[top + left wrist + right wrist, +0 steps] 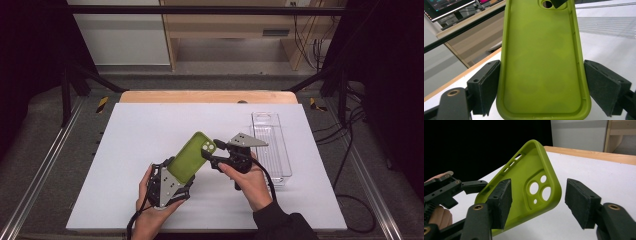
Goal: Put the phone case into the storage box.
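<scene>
— Two tools were seen over the white counter [125,150]. What was gripped by the left tool [172,175]?
— A green phone case [192,155] was clamped across its lower end, raised above the counter and tilted up toward the right.
— And the right tool [212,150]?
— Its jaws were set astride the case's camera corner, not yet pressed on it. A clear tray [272,145] was seen farther right.

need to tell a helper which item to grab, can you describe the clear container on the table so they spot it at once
Start at the white table top and look to its right edge, just right of the right gripper. There lies a long, narrow clear plastic tray, running front to back. It is see-through and lies flat on the table, unlike the green phone case held up in the left gripper.
</scene>
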Tool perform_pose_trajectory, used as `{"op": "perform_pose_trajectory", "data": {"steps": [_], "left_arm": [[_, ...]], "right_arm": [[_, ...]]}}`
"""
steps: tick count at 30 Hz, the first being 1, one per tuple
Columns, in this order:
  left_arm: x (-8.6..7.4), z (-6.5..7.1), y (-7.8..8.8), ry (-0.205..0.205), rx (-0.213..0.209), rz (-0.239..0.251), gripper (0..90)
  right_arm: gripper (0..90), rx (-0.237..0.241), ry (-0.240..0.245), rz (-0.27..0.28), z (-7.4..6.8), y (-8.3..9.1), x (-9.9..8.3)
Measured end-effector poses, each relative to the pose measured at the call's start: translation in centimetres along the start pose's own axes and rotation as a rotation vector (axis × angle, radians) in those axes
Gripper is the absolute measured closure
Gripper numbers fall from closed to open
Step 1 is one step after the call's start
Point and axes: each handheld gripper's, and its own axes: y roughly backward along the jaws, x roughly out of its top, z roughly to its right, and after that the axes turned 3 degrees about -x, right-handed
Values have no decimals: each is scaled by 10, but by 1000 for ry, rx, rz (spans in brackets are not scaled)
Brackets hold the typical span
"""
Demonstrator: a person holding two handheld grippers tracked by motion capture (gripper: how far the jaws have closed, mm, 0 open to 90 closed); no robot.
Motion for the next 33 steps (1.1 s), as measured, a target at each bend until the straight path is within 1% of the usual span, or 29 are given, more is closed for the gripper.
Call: {"op": "perform_pose_trajectory", "data": {"steps": [4, 5, 6, 8, 10, 15, 16, 17, 18, 20, 24, 29, 30, 31, 33], "left_arm": [[0, 0, 1, -3, 0, 4, 162], [0, 0, 1, -3, 1, 5, 162], [0, 0, 1, -2, 2, 6, 162], [1, 0, 1, 1, 3, 10, 162], [0, 0, 1, 4, 4, 12, 162], [-1, -1, 0, 9, 2, 7, 161], [-1, -2, 0, 12, -1, 8, 161], [-1, -2, 0, 17, -3, 4, 161], [-3, -2, -2, 26, -8, 0, 161], [-3, -3, -2, 31, -11, -3, 161], [-6, -3, -6, 52, -21, -17, 160], [-8, -4, -9, 71, -24, -24, 159], [-9, -4, -10, 74, -24, -25, 158], [-9, -5, -11, 81, -24, -27, 158], [-11, -6, -12, 107, -37, -26, 156]], "right_arm": [[468, 23, -24, -4, 2, -1, 0], [504, 40, -37, -11, 3, -2, -1], [504, 40, -37, -11, 3, -2, -1], [561, 52, -44, -5, 4, -2, -1], [592, 55, -52, 0, 5, -2, 0], [635, 68, -73, 7, 6, -2, 1], [667, 69, -81, 13, 6, -1, 1], [667, 69, -81, 13, 6, -1, 1], [682, 73, -91, 14, 6, -1, 1], [691, 74, -92, 16, 6, -1, 1], [733, 86, -116, 19, 4, 0, 2], [760, 91, -122, 27, 0, 0, 3], [762, 88, -111, 30, -3, 0, 4], [762, 88, -111, 30, -3, 0, 4], [764, 81, -92, 27, -7, -1, 6]]}}
